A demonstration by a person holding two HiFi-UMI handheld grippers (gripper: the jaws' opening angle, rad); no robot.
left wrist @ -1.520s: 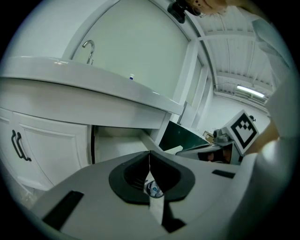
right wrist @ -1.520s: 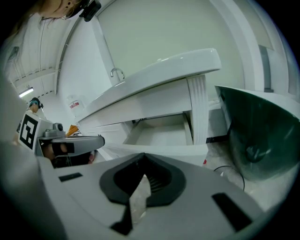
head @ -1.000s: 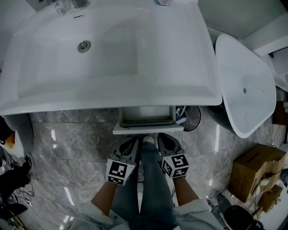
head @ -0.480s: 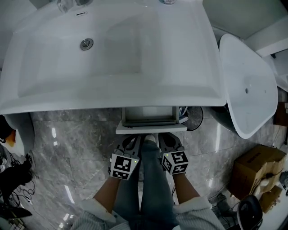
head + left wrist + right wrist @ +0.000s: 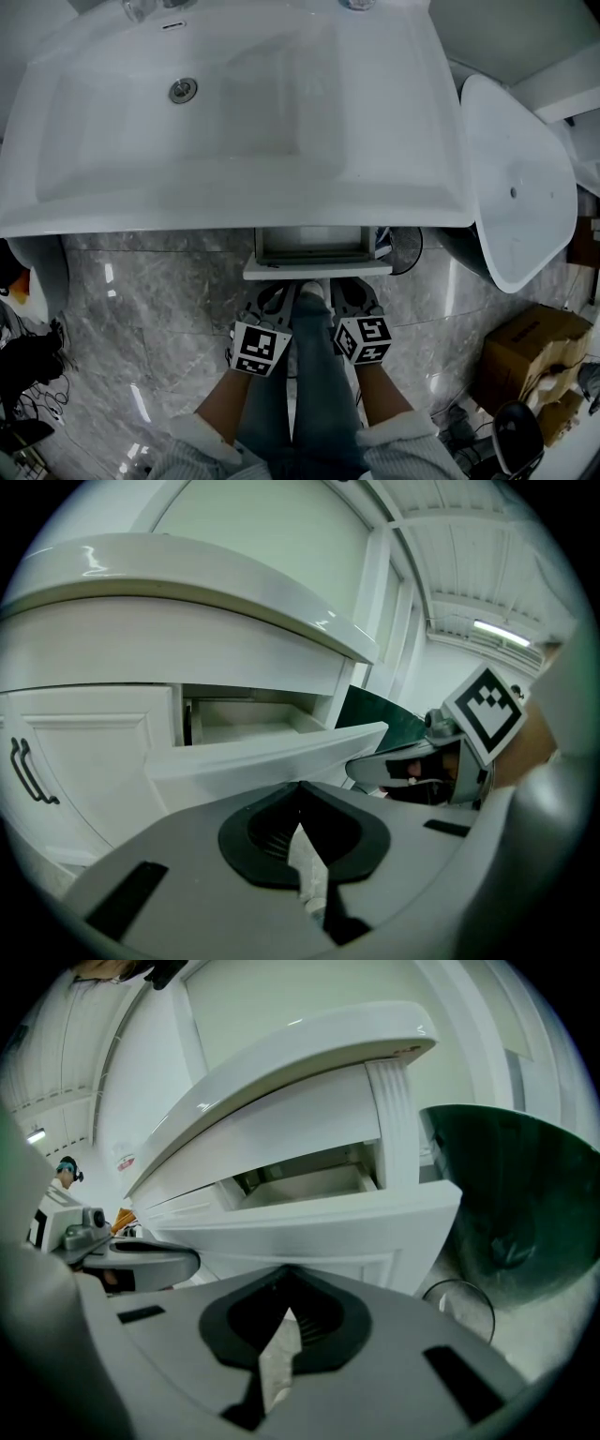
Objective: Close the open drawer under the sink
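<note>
A white sink (image 5: pixel 234 112) fills the top of the head view. Under its front edge a white drawer (image 5: pixel 317 246) stands pulled out, with its front panel (image 5: pixel 317 271) towards me. My left gripper (image 5: pixel 277 294) and right gripper (image 5: pixel 343 291) sit side by side just short of that panel, both shut and holding nothing. In the left gripper view the shut jaws of the left gripper (image 5: pixel 300 789) point at the drawer front (image 5: pixel 272 754). The right gripper view shows the right gripper (image 5: pixel 286 1274) below the drawer front (image 5: pixel 309 1218).
A white toilet (image 5: pixel 516 178) stands to the right of the sink, with a dark green bin (image 5: pixel 506 1194) beside the cabinet. A cardboard box (image 5: pixel 530 361) lies at the lower right. Cables (image 5: pixel 28 366) lie at the left. A cabinet door handle (image 5: pixel 28 771) is left of the drawer.
Both grippers have edged a little forward, closer to the drawer front. The drawer looks about as far out as before.
</note>
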